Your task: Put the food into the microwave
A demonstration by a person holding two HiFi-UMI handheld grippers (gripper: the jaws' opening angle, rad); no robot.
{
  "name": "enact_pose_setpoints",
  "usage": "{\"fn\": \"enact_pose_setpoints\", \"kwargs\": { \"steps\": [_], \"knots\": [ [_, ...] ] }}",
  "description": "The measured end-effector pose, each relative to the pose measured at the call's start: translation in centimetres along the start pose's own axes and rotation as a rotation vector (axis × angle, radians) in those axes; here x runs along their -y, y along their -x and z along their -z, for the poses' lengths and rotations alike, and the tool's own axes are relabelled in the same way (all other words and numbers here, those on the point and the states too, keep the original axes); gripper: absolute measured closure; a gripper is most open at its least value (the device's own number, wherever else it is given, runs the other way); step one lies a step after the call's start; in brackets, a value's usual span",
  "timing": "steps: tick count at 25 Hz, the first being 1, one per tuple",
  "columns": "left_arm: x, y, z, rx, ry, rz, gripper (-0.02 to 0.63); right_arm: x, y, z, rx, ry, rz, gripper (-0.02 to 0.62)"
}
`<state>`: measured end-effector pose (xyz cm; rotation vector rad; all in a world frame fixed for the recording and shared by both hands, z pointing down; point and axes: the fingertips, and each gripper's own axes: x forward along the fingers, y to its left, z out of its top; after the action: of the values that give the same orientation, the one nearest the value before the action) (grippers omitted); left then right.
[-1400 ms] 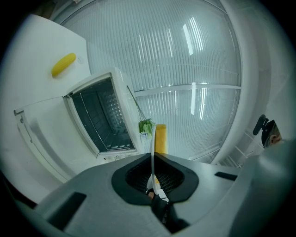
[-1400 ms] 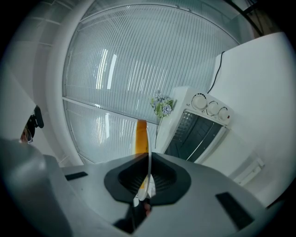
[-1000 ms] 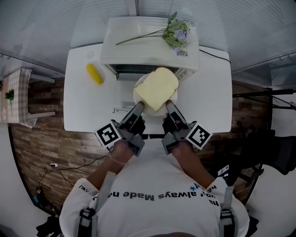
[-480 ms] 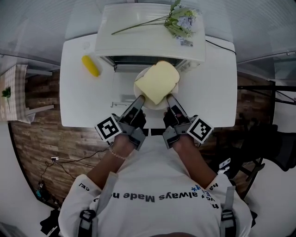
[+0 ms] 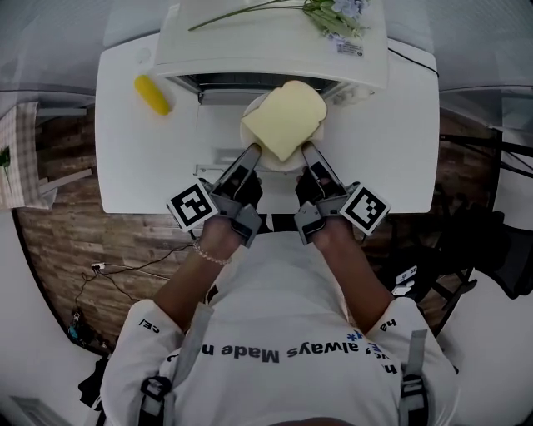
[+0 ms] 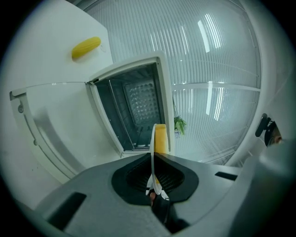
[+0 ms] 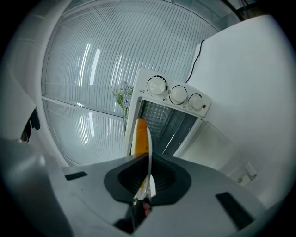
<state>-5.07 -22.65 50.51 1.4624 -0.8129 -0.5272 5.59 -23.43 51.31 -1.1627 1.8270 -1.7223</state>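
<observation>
A slice of pale yellow bread (image 5: pixel 285 119) lies on a white plate (image 5: pixel 249 127), held level just in front of the open white microwave (image 5: pixel 266 42). My left gripper (image 5: pixel 252 156) is shut on the plate's near left rim, and my right gripper (image 5: pixel 306 154) is shut on its near right rim. In the left gripper view the plate (image 6: pixel 153 152) shows edge-on between the jaws, with the bread (image 6: pixel 160 138) beside it and the dark cavity (image 6: pixel 134 111) ahead. The right gripper view shows the plate (image 7: pixel 148 157), the bread (image 7: pixel 140 136) and the microwave's knobs (image 7: pixel 178 95).
The microwave door (image 5: pixel 218 125) hangs open and flat over the white table (image 5: pixel 141 175), under the plate. A yellow corn cob (image 5: pixel 152 94) lies on the table left of the microwave. Flowers (image 5: pixel 333 12) rest on the microwave's top. A cable runs off at the right.
Both grippers have carried the plate with the bread forward, closer to the microwave opening. Their hold on the plate is unchanged.
</observation>
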Motion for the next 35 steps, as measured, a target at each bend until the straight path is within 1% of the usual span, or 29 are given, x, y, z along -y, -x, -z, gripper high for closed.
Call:
{"fn": "enact_pose_setpoints", "kwargs": {
  "steps": [6, 15, 18, 23, 26, 31, 35],
  "knots": [
    [-2.2, -1.5, -0.8, -0.010, -0.014, -0.002, 0.586, 2.3, -1.6, -0.5, 0.001, -0.011, 0.033, 0.574],
    [-6.2, -3.7, -2.6, -0.024, -0.026, -0.033, 0.586, 5.8, -4.9, -1.0, 0.011, -0.032, 0.051, 0.572],
    [-8.2, -4.8, -3.7, -0.035, -0.048, -0.054, 0.586, 7.3, -6.6, -1.4, 0.012, -0.029, 0.069, 0.572],
    [-11.7, -7.4, -5.8, -0.038, -0.029, -0.080, 0.586, 10.5, -10.1, -2.3, 0.008, -0.044, 0.105, 0.572],
    [-11.5, -8.3, -6.1, -0.023, -0.002, -0.063, 0.586, 10.7, -10.7, -2.7, 0.013, -0.061, 0.100, 0.572],
    [-11.0, -8.1, -6.2, -0.009, -0.001, -0.061, 0.586, 10.0, -10.8, -2.7, 0.027, -0.083, 0.067, 0.572],
    [-10.9, -8.2, -6.2, -0.003, -0.001, -0.061, 0.586, 10.1, -10.7, -2.8, 0.036, -0.082, 0.071, 0.572]
  ]
}}
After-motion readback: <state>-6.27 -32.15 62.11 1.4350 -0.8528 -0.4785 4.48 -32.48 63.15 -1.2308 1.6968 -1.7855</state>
